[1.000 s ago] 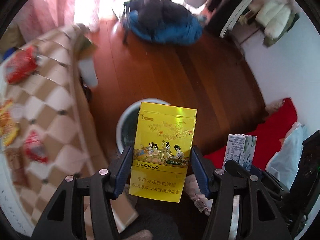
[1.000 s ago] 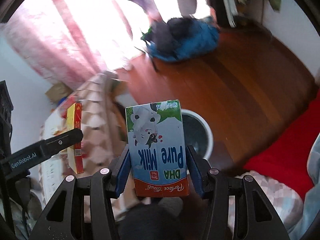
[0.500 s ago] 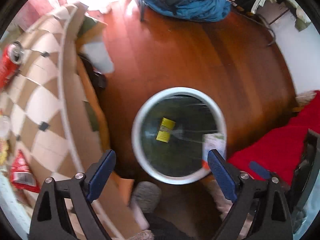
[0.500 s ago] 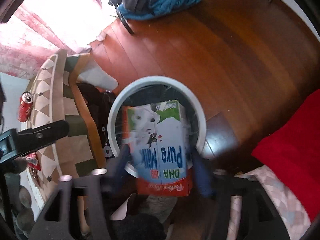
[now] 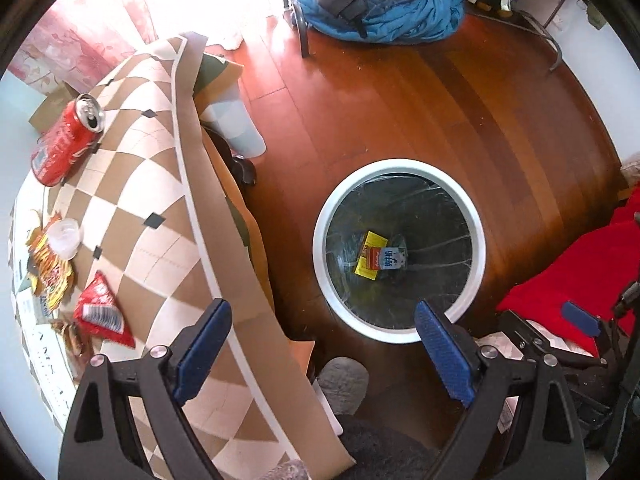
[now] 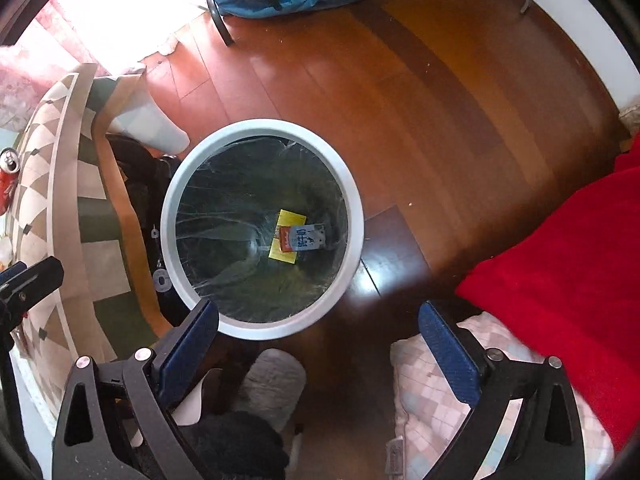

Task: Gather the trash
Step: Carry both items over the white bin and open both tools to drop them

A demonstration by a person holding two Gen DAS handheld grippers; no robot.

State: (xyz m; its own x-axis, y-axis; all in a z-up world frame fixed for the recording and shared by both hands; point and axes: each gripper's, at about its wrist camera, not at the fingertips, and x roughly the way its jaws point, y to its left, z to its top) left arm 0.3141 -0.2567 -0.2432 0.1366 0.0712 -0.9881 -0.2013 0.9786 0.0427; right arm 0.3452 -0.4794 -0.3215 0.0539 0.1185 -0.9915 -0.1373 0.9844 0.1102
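Your L gripper (image 5: 322, 344) hangs w/ jaws wide, nothing btwn them; can (image 5: 68, 140) and wrappers (image 5: 100, 314) lie left of its jaws on the table (image 5: 160, 184). Bin (image 6: 262, 130) sits ahead, box (image 6: 286, 242) and carton (image 6: 306, 238) at its bottom. Your R gripper (image 6: 318, 342) jaws are opening, empty.

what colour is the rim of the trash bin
White; the trash bin rim shows best in the right wrist view.
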